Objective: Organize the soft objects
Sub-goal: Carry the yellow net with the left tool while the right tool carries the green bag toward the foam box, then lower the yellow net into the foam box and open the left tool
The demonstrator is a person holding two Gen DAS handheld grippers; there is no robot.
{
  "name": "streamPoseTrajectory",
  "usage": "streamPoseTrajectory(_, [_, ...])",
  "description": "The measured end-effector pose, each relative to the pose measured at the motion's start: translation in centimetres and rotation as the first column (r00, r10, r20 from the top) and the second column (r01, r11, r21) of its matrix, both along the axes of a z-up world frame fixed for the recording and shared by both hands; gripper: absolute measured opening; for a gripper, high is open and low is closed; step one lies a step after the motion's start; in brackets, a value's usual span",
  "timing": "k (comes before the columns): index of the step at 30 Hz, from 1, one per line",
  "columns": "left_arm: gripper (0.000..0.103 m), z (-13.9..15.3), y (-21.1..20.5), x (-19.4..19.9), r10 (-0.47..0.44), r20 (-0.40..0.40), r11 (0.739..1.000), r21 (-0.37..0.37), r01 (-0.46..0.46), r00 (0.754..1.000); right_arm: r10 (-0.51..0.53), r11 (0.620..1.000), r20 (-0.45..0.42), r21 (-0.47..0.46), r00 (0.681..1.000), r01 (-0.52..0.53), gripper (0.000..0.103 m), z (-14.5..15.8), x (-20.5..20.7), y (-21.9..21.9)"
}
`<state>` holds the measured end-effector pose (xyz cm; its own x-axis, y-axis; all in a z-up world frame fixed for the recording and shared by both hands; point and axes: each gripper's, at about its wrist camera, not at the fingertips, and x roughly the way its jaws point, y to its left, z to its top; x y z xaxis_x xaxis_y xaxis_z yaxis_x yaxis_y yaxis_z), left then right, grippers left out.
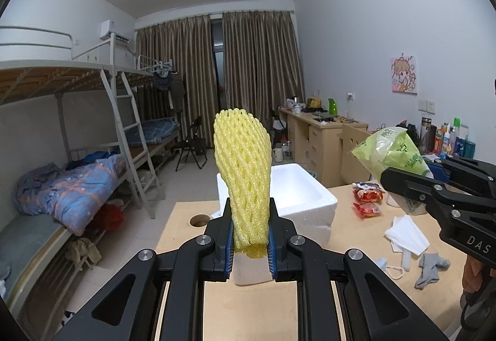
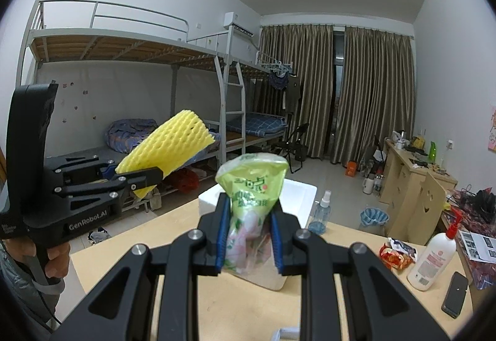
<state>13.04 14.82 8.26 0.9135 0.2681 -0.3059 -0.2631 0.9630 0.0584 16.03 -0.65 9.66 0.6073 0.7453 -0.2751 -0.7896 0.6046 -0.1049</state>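
At the centre of the left wrist view we see our left gripper (image 1: 250, 243) clamped on a yellow foam net (image 1: 243, 173) that stands upright above the tabletop (image 1: 248, 307). Our right gripper (image 2: 250, 243) pinches a green bag (image 2: 252, 204), lifted mid-frame in its own view. The white foam box (image 1: 297, 195) sits open just behind the net. At the lower right of the left view lie a mask (image 1: 406, 235) and what looks like a grey sock (image 1: 431, 269).
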Motion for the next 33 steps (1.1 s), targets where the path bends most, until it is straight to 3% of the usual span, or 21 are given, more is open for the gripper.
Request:
streamPoseTrajectory(19, [0.018,0.1,3.9,5.3,0.002,-0.013,1.0,-0.002,-0.002,1.0,-0.025,0.999,0.019,-0.03,1.0,0.025,0.028,1.0,3.3,3.0])
streamPoseTrajectory(33, [0.018,0.0,4.6,11.0,-0.05,-0.044,0.999,-0.004,0.05,0.998,-0.031,1.0,-0.047,-0.003,0.998,0.031,0.028,0.6,8.4,5.2])
